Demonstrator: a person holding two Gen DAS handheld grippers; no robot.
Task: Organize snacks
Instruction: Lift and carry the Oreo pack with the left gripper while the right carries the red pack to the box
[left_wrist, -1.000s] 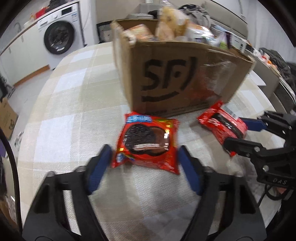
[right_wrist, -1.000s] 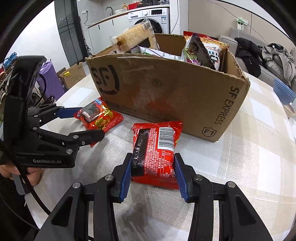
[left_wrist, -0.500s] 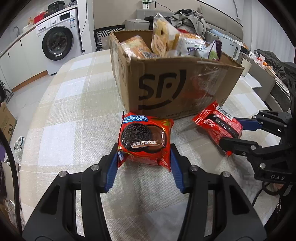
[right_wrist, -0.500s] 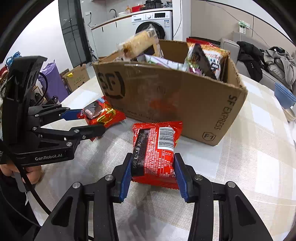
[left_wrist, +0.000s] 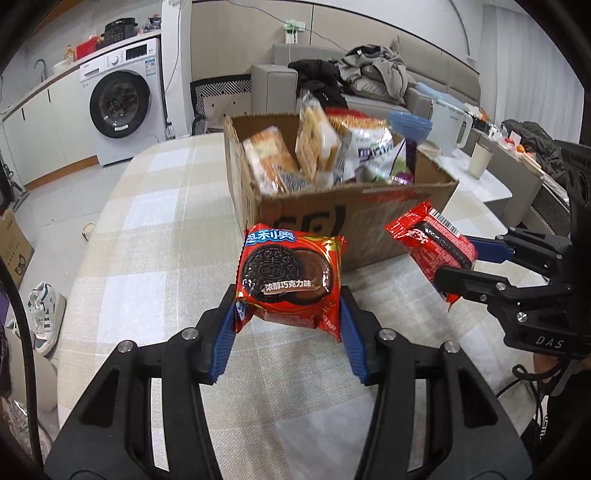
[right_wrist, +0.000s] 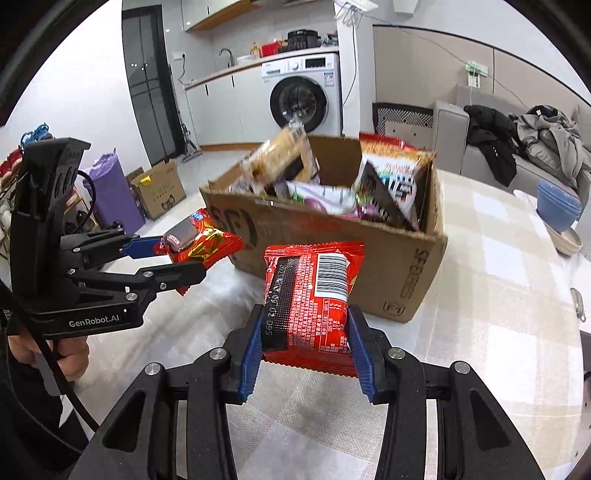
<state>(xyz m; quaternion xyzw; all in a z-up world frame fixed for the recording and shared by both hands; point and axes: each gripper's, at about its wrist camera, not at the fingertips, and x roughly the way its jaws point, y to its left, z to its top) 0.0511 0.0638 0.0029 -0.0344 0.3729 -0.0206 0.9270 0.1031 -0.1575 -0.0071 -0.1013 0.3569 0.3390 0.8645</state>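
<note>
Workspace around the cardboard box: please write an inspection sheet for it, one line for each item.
Surface: checked tablecloth, box stands on it.
Job's things: Oreo pack and red barcode pack, both off the cloth; cardboard box full of snacks.
Clutter: blue bowls at table edge.
Grippers: left gripper shut on Oreo pack; right gripper shut on red barcode pack.
Cables: black cable under left hand.
Surroundings: washing machine, sofa with clothes.
</note>
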